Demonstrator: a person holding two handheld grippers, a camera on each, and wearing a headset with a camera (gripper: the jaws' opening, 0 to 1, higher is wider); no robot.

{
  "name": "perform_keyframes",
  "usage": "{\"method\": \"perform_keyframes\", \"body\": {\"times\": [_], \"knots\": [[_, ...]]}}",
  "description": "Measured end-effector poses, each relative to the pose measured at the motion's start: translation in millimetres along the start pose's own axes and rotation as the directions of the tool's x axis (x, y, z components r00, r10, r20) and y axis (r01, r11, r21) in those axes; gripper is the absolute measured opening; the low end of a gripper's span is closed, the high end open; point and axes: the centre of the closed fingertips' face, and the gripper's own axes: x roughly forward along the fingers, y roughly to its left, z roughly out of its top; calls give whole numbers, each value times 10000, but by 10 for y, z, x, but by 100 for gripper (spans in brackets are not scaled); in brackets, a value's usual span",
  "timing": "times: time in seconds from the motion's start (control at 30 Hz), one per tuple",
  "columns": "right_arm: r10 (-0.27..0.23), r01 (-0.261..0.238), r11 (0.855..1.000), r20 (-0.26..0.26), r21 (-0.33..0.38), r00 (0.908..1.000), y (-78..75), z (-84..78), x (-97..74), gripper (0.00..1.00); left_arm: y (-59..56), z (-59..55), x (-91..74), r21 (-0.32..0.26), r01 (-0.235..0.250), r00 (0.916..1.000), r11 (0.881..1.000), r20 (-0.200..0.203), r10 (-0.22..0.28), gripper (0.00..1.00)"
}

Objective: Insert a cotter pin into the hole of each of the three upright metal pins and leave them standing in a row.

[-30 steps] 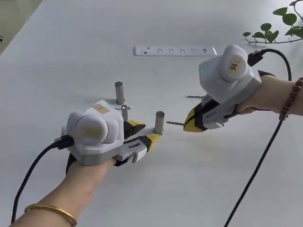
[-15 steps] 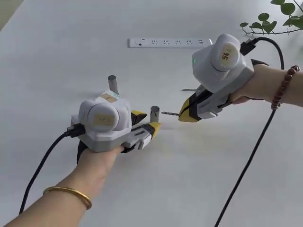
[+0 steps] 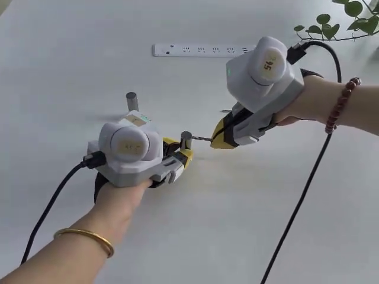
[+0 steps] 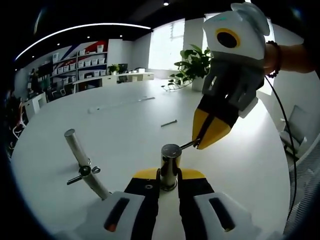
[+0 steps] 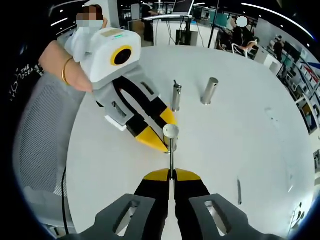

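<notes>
My left gripper (image 3: 182, 155) (image 4: 169, 175) is shut on the lower part of an upright metal pin (image 3: 186, 140) (image 4: 170, 159) (image 5: 170, 133). From the right, my right gripper (image 3: 214, 141) (image 5: 171, 175) is shut on a thin cotter pin (image 3: 202, 138) (image 5: 171, 156), held level. Its tip meets the metal pin near the top; whether it is inside the hole I cannot tell. A second metal pin (image 4: 82, 161) (image 5: 176, 96) stands behind with a cotter pin through it. The third, bare pin (image 3: 131, 100) (image 5: 210, 91) stands farthest back.
A loose cotter pin (image 3: 226, 111) (image 4: 169, 123) (image 5: 239, 191) lies on the white table (image 3: 195, 225). Along the far side lies a white power strip (image 3: 201, 49), with a plant (image 3: 346, 18) at the far right. Black cables trail from both grippers.
My right gripper has carried the cotter pin leftward, closing the gap until its tip meets the held metal pin. The head camera has also shifted.
</notes>
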Motion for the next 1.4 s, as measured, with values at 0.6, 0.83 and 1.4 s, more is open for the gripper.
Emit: {"method": "perform_keyframes", "body": {"times": [0.6, 0.83, 1.4], "knots": [[42, -76, 9918, -269, -1277, 9996, -154, 34, 80, 0, 16, 3, -1, 245, 193, 9998, 9995, 46, -195, 11], [112, -162, 9755, -238, -2193, 9997, -168, 37, 82, 0, 18, 6, -1, 354, 271, 9996, 9990, 96, -274, 11], [229, -205, 9736, 82, -2275, 9997, -124, 224, 149, 0, 8, 16, 36, 337, 320, 9993, 9989, 187, -326, 11]]}}
